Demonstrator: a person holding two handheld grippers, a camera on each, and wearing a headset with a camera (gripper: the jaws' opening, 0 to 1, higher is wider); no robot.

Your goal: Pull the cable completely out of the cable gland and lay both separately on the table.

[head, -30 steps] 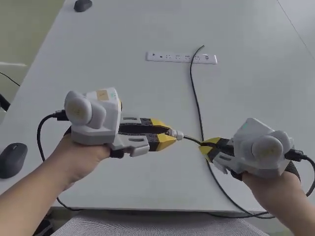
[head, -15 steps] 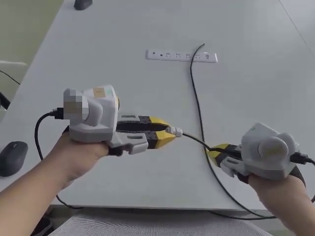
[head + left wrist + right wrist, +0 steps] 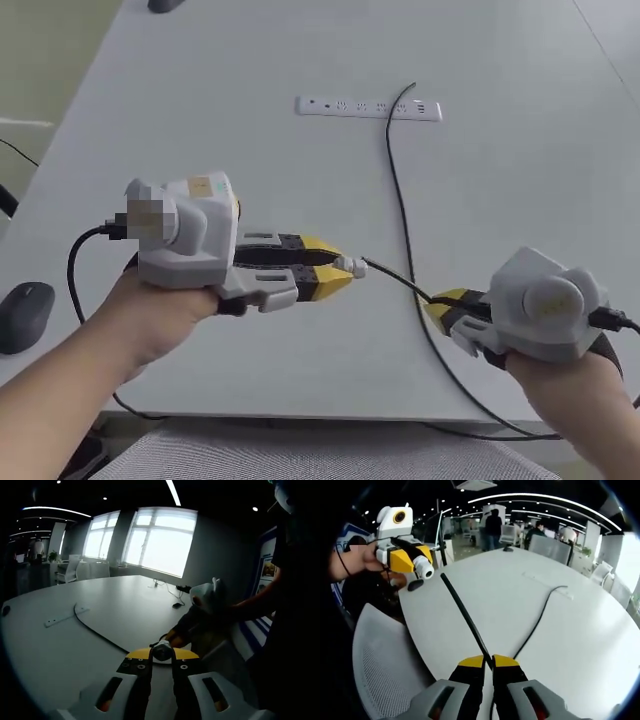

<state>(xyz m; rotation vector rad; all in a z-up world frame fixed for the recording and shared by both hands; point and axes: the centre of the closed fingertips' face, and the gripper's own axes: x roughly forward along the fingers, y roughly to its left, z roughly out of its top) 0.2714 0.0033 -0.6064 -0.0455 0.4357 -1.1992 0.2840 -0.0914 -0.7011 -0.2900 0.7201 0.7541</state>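
Now, head view, left to right. 1 dark mouse (image 3: 22, 315) lies at the far left edge of the pale desk (image 3: 200, 120). The left tool (image 3: 343, 270), held in the left hand (image 3: 150, 320), points right above the near part of the desk. Its yellow-tipped jaws are closed on the cable gland (image 3: 351, 267), a small pale fitting that sticks out past the tips. Left gripper view agrees: the gland (image 3: 162, 651) is pinched between the 2 jaws, seen end-on.

Farther across the desk, 1 white power strip (image 3: 368, 108) lies flat. A black lead (image 3: 397, 200) runs from it to the near edge, crossing under the held cable.

The thin black cable (image 3: 395, 282) slopes from just beside the gland's mouth down to the right tool (image 3: 437, 303), whose jaws are together, clamped on it; the right hand (image 3: 560, 390) grips that tool at lower right. Right gripper view: the cable (image 3: 465, 615) rises straight from the closed jaws toward the gland (image 3: 425, 569), and its free end sits just apart from the mouth, with a narrow gap visible. Gland and cable are both held in the air above the desk.
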